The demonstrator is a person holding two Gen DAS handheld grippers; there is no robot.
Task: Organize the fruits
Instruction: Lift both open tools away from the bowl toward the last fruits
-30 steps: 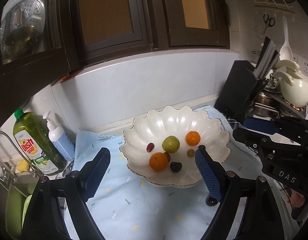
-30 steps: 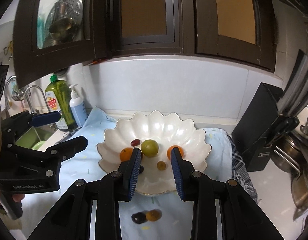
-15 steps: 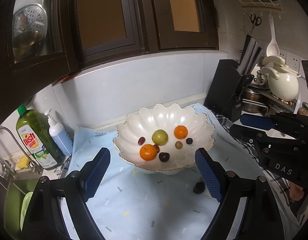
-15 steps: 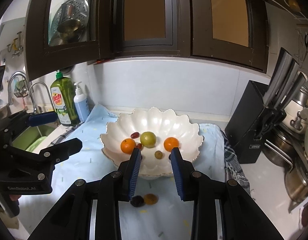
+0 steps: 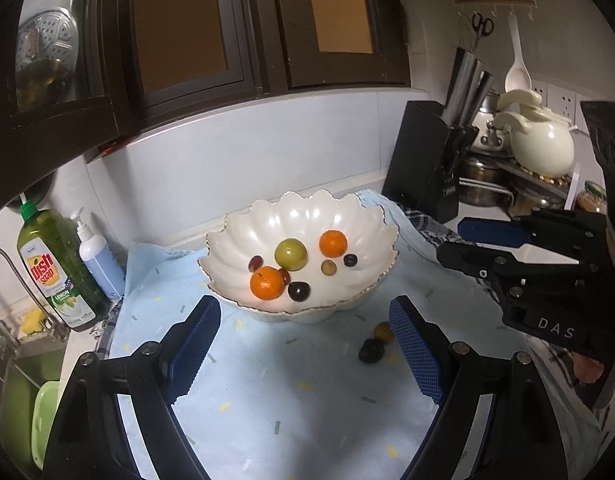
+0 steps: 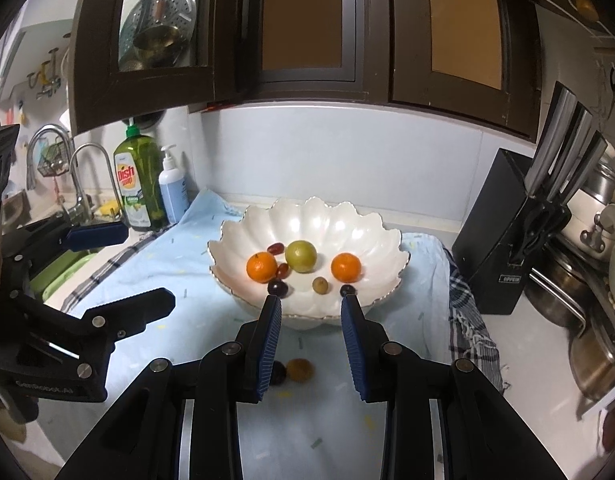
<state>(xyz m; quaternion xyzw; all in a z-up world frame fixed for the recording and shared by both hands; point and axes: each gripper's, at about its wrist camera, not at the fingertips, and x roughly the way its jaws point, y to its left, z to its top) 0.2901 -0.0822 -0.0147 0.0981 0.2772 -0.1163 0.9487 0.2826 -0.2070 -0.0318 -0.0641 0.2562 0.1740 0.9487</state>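
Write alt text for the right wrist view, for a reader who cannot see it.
The open right claw hovers before a white scalloped bowl holding two oranges, a green fruit and small grapes. Two small fruits, a dark one and a brownish one, lie on the blue cloth outside the bowl. The left claw is open at left.

Both wrist cameras look forward and down along their claws from near the surface, left view angled rightward; both share the scalloped bowl (image 5: 303, 216) (image 6: 311, 216).

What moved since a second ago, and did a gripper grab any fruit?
Both grippers, left and right, pulled back from the bowl, open and empty. A small dark grape newly shows inside it. The two fruits on the cloth stayed put.
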